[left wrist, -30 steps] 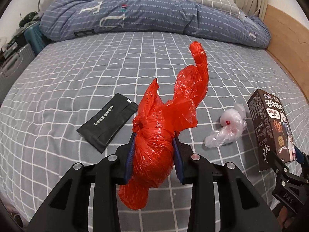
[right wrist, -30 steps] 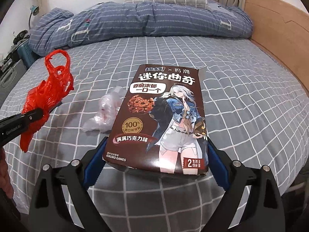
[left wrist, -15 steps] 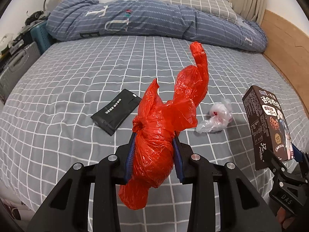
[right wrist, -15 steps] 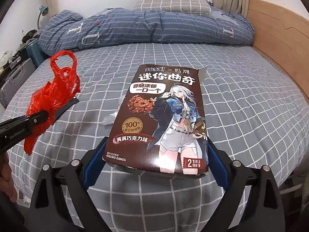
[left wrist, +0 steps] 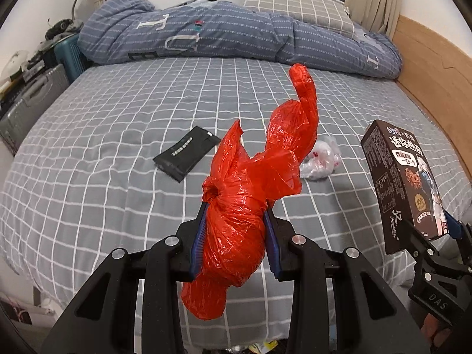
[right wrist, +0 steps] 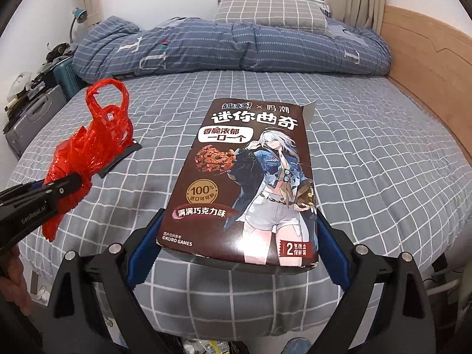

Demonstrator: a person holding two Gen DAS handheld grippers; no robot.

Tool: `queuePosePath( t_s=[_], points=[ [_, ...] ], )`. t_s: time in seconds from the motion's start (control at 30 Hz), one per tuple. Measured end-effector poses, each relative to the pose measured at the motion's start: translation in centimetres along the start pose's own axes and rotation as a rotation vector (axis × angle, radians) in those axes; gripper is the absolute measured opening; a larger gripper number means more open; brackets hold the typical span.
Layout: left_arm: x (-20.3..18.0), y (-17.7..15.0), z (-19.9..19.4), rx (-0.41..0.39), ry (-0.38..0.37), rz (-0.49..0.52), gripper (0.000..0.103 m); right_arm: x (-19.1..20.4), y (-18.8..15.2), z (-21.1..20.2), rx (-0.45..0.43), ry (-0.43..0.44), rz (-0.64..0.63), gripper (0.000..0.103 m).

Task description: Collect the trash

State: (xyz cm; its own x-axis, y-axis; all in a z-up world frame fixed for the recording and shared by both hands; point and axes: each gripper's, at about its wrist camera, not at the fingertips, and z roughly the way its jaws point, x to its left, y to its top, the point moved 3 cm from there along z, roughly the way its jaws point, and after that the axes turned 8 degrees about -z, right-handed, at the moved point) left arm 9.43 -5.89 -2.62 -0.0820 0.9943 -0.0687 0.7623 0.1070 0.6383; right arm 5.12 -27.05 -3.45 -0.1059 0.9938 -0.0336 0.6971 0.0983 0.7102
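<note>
Black flat packet (left wrist: 186, 158): lies on the grey bed sheet with white checks (left wrist: 88, 153), to the left of the red bag. Nothing touches it.
Left claw (left wrist: 235, 240): its two blue pads are squeezed tight on the crumpled red plastic bag (left wrist: 250, 194). It holds the bag up in the air over the bed.
Red bag: the fat knotted part sits between the pads. The loose end sticks up, and the bottom hangs down under the claw.
Clear crumpled plastic bag (left wrist: 321, 159): lies on the sheet, just behind the red bag, partly hidden by it.
Right claw (right wrist: 239, 247): its blue pads press on both sides of the brown cardboard cookie box with a cartoon girl on it (right wrist: 250, 183). The box is up off the bed, tilted, with its top flap open.
Blue striped blanket (right wrist: 236, 50): rolled up at the far end of the bed, by the checked pillow (right wrist: 268, 13).
</note>
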Motion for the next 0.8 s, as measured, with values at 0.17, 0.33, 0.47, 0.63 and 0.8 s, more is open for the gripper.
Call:
queuePosePath(
  t_s=[0.17,0.33,0.47,0.63,0.8],
  points=[
    [0.7,-1.6,-1.5,0.006,-0.019,-0.026,0.034,0.4,-1.2,-1.3,0.002,0.009,-0.012,0.089],
    [1.1,-3.0,-2.9,0.009,-0.023,-0.036,0.034,1.2,-2.3,-2.7,-0.006,0.017,-0.029,0.089],
    [1.5,-4.3,-3.8,0.015,-0.023,-0.038,0.034,1.9,-2.9,-3.6,-0.009,0.028,-0.040,0.089],
    [1.9,-5.6,-5.0,0.016,-0.031,-0.048,0.034,2.7,-3.8,-4.8,-0.010,0.039,-0.053,0.089],
    [2.1,-6.9,-6.1,0.014,-0.030,-0.053,0.034,3.3,-4.6,-6.2,-0.016,0.045,-0.064,0.089]
  ],
)
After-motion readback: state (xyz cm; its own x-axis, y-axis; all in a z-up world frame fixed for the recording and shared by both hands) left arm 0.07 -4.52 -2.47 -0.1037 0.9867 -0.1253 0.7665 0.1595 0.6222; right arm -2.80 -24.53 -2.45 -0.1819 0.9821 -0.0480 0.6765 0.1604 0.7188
